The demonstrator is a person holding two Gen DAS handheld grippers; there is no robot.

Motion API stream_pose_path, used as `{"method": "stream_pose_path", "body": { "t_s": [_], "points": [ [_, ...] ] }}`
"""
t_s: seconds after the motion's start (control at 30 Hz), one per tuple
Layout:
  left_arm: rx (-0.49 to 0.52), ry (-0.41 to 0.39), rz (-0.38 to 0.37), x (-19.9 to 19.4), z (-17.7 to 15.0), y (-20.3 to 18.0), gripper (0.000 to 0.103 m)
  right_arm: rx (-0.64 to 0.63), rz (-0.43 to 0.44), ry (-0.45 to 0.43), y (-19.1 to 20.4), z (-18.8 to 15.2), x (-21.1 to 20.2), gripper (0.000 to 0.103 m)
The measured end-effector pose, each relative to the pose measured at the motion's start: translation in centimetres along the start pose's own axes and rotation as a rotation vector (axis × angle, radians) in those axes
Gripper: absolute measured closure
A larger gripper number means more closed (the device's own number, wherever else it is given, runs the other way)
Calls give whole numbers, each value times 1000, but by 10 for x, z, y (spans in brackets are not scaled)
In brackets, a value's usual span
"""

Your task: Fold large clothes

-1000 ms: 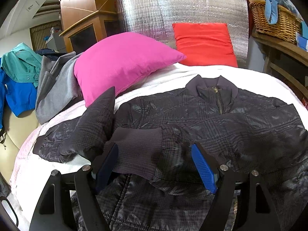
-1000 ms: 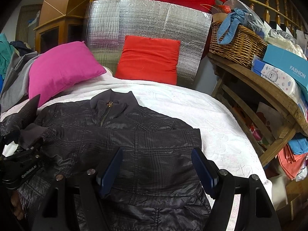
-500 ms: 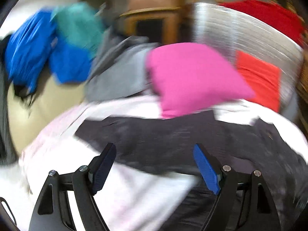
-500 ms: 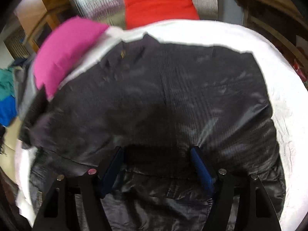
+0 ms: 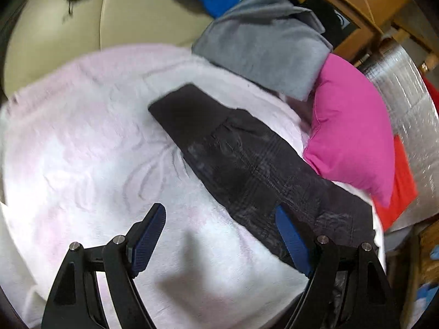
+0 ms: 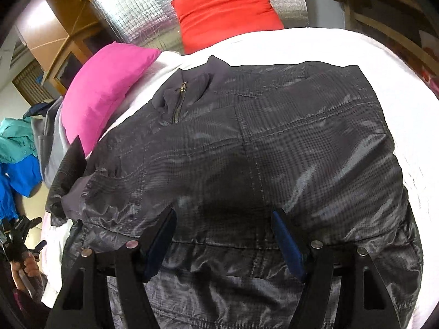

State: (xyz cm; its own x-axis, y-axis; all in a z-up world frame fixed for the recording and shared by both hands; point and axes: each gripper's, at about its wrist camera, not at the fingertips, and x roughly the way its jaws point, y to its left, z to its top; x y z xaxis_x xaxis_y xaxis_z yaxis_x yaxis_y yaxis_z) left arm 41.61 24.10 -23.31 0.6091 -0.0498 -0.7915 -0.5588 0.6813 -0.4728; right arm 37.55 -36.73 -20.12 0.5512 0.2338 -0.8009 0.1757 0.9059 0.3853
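Dark jacket [image 6: 247, 150] lies flat on the bed [image 5: 82, 150], one sleeve [image 5: 233, 150] outstretched, folding barely started. Left gripper [image 5: 219, 235] and right gripper [image 6: 222, 235] jaws stand wide, holding nothing.

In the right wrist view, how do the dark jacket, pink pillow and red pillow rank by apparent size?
1. dark jacket, largest.
2. pink pillow.
3. red pillow, which looks only slightly smaller; it lies farther away, so this order is unsure.
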Motion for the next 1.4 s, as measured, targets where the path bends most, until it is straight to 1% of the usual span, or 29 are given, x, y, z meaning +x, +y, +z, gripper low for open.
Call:
{"method": "stream_pose_path", "body": {
  "t_s": [0.1, 0.17, 0.23, 0.3, 0.4, 0.47, 0.5, 0.53, 0.57, 0.63, 0.77, 0.8, 0.9, 1.0, 1.03, 1.1, 1.13, 1.17, 1.23, 1.33, 1.4],
  "points": [
    [5, 14, -8, 15, 4, -2, 22, 7, 6, 3, -2, 1, 5, 28],
    [-12, 35, -17, 29, 9, 1, 29, 15, 13, 5, -3, 1, 5, 28],
    [-34, 57, -31, 39, 13, 3, 47, 18, 16, 6, -4, 2, 5, 28],
    [-46, 63, -38, 50, 18, 3, 53, 17, 15, 7, -3, 2, 6, 28],
    [-31, 34, -19, 58, 27, -2, 55, 10, 10, 9, -3, 1, 5, 28],
    [-28, 25, -4, 62, 31, -2, 68, 6, 8, 10, -3, 1, 6, 28],
    [-29, 18, 4, 63, 32, -2, 79, 4, 7, 9, -2, 2, 6, 28],
    [-30, 11, 2, 63, 33, -3, 88, 5, 7, 7, -2, 2, 7, 28],
    [-29, 3, -1, 62, 34, -5, 91, 8, 8, 6, -2, 3, 7, 28],
    [2, -43, 2, 49, 36, -16, 95, 21, 16, 1, -3, 4, 6, 28],
    [147, -186, -20, 1, 29, -58, 96, 70, 36, -23, -11, 7, 0, 28],
    [202, -240, -44, -19, 23, -77, 96, 85, 37, -34, -14, 7, -3, 28],
    [308, -324, -117, -59, 2, -115, 97, 126, 45, -54, -24, 8, -10, 28],
    [429, -389, -206, -100, -31, -153, 97, 160, 55, -65, -30, 9, -14, 28],
    [483, -413, -244, -114, -46, -167, 97, 171, 55, -72, -33, 9, -16, 28],
    [570, -435, -299, -130, -73, -189, 97, 190, 56, -86, -38, 9, -20, 28],
    [624, -432, -327, -135, -90, -202, 97, 198, 56, -91, -41, 10, -21, 28],
    [658, -422, -345, -133, -101, -215, 97, 210, 56, -97, -45, 11, -23, 28],
    [753, -374, -395, -129, -136, -238, 97, 233, 61, -105, -53, 12, -27, 28],
    [881, -278, -410, -107, -187, -265, 97, 267, 72, -116, -64, 13, -31, 28],
    [944, -183, -427, -86, -219, -277, 97, 283, 77, -123, -70, 13, -34, 28]
  ]
}}
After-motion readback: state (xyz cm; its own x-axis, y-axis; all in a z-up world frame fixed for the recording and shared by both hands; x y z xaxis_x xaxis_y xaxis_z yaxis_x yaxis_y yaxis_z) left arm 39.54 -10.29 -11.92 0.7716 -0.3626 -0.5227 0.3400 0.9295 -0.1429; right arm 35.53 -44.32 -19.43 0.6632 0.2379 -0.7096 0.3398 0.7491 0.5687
